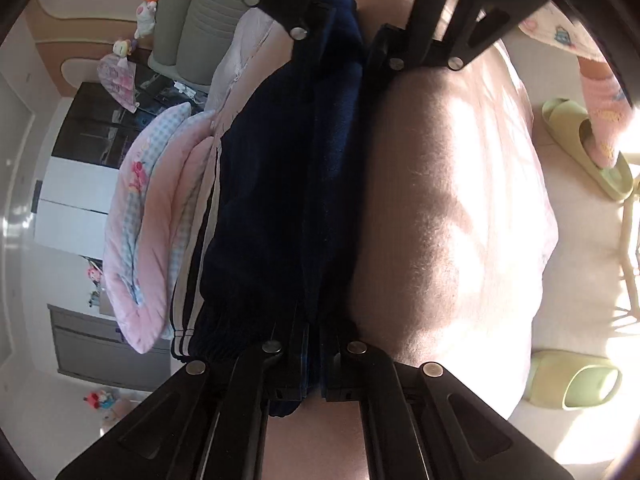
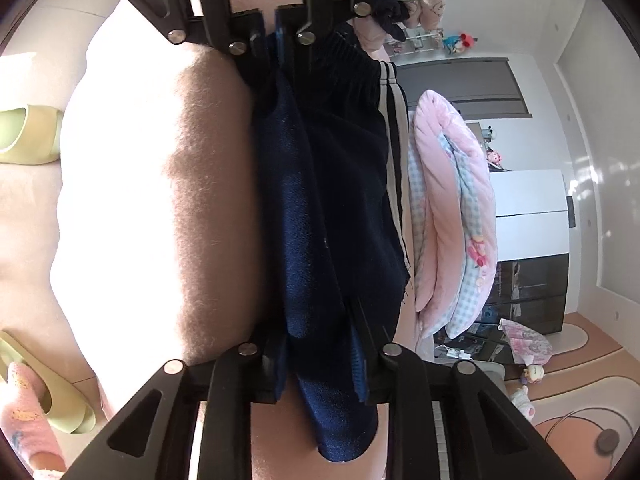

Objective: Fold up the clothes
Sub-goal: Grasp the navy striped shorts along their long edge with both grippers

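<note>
Both grippers, left gripper (image 1: 306,364) and right gripper (image 2: 320,364), clench opposite ends of navy trousers (image 1: 280,184) above a pink bed (image 1: 440,200); keeping the cloth taut should give a neat fold.

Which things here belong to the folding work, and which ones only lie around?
Belonging to the job:
- navy trousers
- left claw, shut on them
- right claw, shut on them

Only lying about:
- pink quilt
- green slippers
- plush toys
- pink bed cover
</note>
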Demonstrator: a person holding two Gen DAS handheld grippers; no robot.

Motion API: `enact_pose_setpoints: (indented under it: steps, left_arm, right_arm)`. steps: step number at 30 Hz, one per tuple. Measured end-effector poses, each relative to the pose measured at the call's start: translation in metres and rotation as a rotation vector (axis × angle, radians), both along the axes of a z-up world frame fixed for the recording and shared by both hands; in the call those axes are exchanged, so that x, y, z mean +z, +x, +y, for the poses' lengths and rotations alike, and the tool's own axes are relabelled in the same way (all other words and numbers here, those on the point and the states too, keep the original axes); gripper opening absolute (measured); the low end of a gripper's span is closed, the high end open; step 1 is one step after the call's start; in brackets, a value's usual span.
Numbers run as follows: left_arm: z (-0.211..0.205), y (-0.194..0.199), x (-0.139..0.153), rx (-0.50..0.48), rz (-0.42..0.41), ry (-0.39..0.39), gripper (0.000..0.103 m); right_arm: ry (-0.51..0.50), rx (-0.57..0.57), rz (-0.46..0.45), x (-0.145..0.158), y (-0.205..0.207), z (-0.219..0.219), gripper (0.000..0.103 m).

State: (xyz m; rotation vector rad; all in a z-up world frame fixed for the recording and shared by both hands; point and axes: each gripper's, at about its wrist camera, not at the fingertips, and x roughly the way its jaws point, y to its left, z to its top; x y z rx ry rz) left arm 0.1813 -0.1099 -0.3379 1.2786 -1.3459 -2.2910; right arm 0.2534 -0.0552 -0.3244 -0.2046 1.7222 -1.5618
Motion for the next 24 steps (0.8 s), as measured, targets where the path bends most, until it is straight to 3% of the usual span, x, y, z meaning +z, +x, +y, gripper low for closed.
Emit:
enact_pose_setpoints:
  steps: [2, 24]
  left_arm:
    - [-0.004, -0.002, 0.005, 0.024, 0.004, 0.060, 0.000]
    - [-0.016, -0.009, 0.022, 0.065, -0.042, 0.206, 0.000]
  right_arm:
    - [0.005, -0.001, -0.007, 0.001, 0.000, 0.001, 0.020]
    - [0.176, 0.018, -0.245, 0.033, -0.020, -0.007, 0.020]
